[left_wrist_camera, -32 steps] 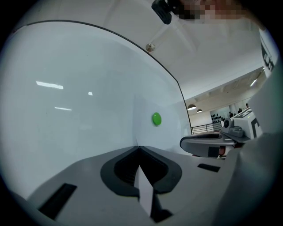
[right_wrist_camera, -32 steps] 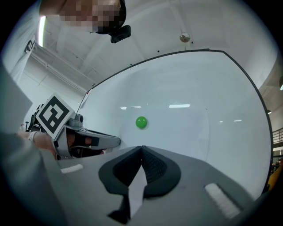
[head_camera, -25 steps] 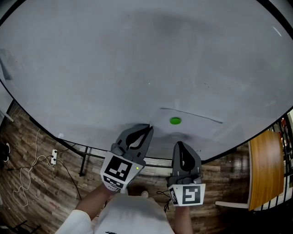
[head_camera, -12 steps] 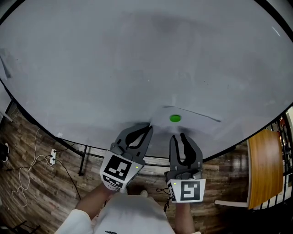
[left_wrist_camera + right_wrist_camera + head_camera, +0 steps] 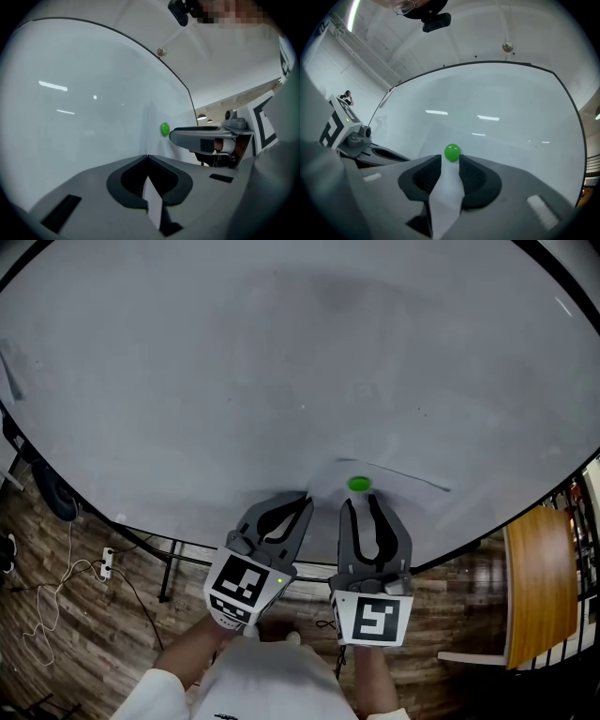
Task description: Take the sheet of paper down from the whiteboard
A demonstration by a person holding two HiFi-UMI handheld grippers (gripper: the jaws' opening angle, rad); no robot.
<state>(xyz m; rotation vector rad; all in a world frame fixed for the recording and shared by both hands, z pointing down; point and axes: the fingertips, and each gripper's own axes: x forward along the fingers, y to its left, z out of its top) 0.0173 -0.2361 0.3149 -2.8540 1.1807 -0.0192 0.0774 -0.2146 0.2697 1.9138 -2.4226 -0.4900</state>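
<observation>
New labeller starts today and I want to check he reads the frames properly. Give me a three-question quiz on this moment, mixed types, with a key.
1. True or false: the left claw is shut on a corner of the paper.
2. What colour is the magnet on the paper? A red, B green, C blue.
3. Fill in: the magnet sits between the tips of the ___ claw.

Key
1. True.
2. B.
3. Right. The right claw has its jaws opening, with the magnet between them.
</observation>
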